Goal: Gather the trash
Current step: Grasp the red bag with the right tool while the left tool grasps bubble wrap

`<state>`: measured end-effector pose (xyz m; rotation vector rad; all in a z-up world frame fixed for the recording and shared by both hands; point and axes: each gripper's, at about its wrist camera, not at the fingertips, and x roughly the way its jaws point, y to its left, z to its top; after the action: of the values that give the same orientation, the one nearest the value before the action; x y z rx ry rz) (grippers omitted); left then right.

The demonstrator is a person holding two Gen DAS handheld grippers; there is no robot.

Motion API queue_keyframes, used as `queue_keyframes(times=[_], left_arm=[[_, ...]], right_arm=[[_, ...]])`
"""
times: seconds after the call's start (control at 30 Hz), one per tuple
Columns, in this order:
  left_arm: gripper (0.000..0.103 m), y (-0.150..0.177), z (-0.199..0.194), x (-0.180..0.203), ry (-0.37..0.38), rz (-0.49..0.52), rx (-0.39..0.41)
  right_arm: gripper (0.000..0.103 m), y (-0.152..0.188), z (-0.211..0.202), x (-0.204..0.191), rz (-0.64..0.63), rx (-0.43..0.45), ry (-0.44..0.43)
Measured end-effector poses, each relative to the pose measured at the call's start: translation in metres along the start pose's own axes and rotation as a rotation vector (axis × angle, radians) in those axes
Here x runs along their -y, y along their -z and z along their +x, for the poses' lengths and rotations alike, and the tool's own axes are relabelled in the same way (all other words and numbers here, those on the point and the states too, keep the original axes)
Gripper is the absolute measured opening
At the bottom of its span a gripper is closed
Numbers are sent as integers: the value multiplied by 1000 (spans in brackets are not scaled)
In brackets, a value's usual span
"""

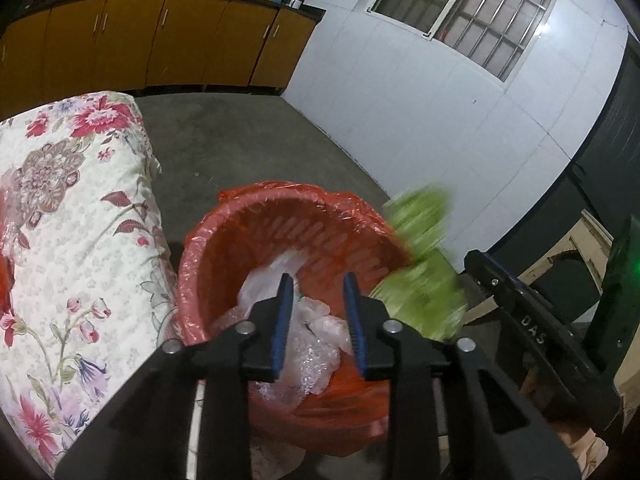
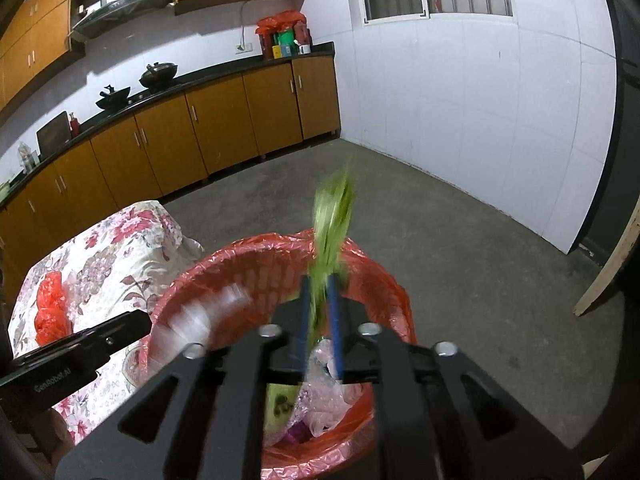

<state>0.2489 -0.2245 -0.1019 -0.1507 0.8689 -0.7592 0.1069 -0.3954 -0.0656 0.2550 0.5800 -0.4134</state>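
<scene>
Overhead, left gripper (image 1: 318,312) jaws parted, empty, right gripper (image 2: 320,320) jaws around green wrapper (image 2: 332,220), over bin (image 2: 372,280).

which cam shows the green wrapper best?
Left wrist: the green wrapper appears broadside beside the red-lined bin, though motion-blurred. Right wrist sees it edge-on, a thin blurred strip between the right tongs.

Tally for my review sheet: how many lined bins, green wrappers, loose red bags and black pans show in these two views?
Red-lined bin: 1
Green wrapper: 1
Loose red bag: 1
Black pans: 2
Total: 5
</scene>
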Motion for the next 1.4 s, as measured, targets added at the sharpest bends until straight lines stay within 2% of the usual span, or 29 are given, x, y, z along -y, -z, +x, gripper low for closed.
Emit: queue_keyframes(times=[0.07,0.13,0.33,0.77,0.97,1.07,1.17,1.3,1.4], left_arm=[[31,0,-1,-6,-8,-14,0],[35,1,-5,-12,-26,-20,10],[51,5,-28,-37,-148,-40,64],[62,15,-95,-108,-364,-160,167],[70,29,-140,-155,-517,-232,234],[73,39,-168,-188,-618,-297,266],[75,47,-191,-216,-709,-354,288],[76,60,-221,-249,-790,-417,312],[77,67,-236,-262,-809,-444,322]], right_arm=[[33,1,-1,1,7,6,1],[33,0,-2,2,9,6,1],[33,2,-3,-6,-10,1,-10],[33,7,-1,-58,-106,-34,-109],[34,13,3,-129,-237,-76,-255],[44,21,6,-176,-298,-96,-341],[44,29,8,-224,-363,-109,-423],[44,38,19,-280,-410,-160,-526],[44,45,31,-317,-438,-197,-570]])
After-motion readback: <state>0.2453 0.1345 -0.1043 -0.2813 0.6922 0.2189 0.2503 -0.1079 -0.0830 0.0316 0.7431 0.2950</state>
